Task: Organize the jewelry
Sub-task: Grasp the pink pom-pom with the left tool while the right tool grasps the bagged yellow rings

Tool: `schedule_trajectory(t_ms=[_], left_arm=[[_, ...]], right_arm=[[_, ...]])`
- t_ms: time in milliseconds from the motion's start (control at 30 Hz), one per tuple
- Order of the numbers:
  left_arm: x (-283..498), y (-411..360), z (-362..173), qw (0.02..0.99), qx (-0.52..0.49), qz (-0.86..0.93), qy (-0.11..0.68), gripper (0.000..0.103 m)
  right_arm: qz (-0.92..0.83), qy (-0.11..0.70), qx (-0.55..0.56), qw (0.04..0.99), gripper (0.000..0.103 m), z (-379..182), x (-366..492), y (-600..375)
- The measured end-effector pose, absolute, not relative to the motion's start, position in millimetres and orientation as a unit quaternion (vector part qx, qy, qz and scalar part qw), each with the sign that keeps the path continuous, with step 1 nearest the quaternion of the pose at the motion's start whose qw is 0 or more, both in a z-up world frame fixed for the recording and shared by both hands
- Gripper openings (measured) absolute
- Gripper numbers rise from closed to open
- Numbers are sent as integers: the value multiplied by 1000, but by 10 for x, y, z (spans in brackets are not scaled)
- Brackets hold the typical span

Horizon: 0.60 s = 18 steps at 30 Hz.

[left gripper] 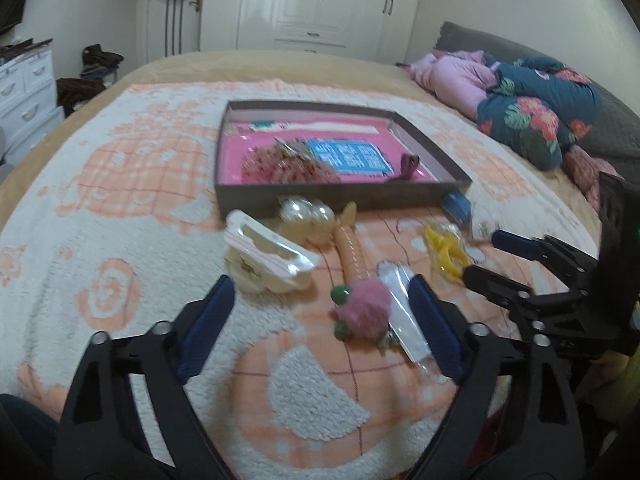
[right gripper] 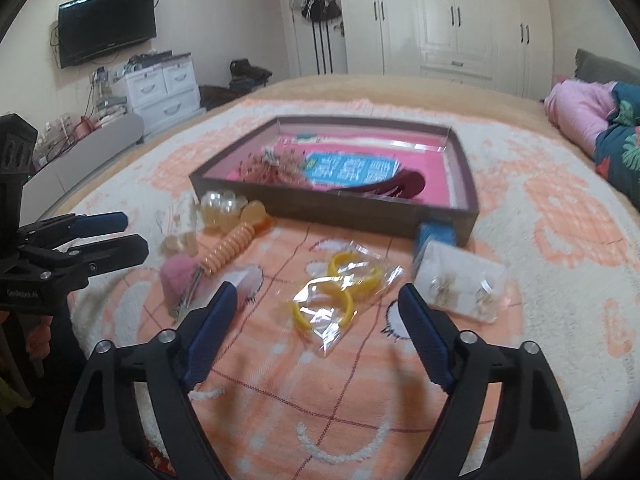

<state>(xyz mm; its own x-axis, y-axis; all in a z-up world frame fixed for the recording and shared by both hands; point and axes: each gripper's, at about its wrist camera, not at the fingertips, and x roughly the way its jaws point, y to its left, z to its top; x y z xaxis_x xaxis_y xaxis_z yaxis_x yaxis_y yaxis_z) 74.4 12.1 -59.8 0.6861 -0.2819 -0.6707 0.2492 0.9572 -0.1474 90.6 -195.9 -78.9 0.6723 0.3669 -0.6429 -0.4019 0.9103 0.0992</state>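
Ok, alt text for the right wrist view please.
The open right gripper hovers over a clear bag of yellow bangles on an orange-and-white blanket. Behind lies a shallow dark tray with a pink lining; the left gripper enters from the left.

Bedroom around my bed
Wall-mounted television (right gripper: 106,24), white wardrobe (right gripper: 452,12), drawer unit (right gripper: 164,88), floral bedding (left gripper: 532,116) beside me.
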Motion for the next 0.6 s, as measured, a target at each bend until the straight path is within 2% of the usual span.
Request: schedule_trajectory(t_ms=[233,400,467,500,567,600], left_arm=[[819,46,-751,898,-28,-174,403,54],[856,-29,-824,890,-26,-188,415,51],[870,-41,-848,887,-29,-192,419,48],[879,-55,-853,886,-30,-193,420,42],[895,-63,-869,884,-31,-195,423,33],[895,-66,-873,884,-31,-196,424,27]], right_arm=[[211,377,-33,901,72,-953,1059,-1889],[203,391,-43,897,69,-1054,1153,-1844],[201,389,-43,898,60,-1068,1176,-1843],[200,387,-44,899,58,-1069,1185,-1845],[200,386,-42,900,47,-1072,1198,-1859],[201,385,-42,900,46,-1071,1205,-1868]])
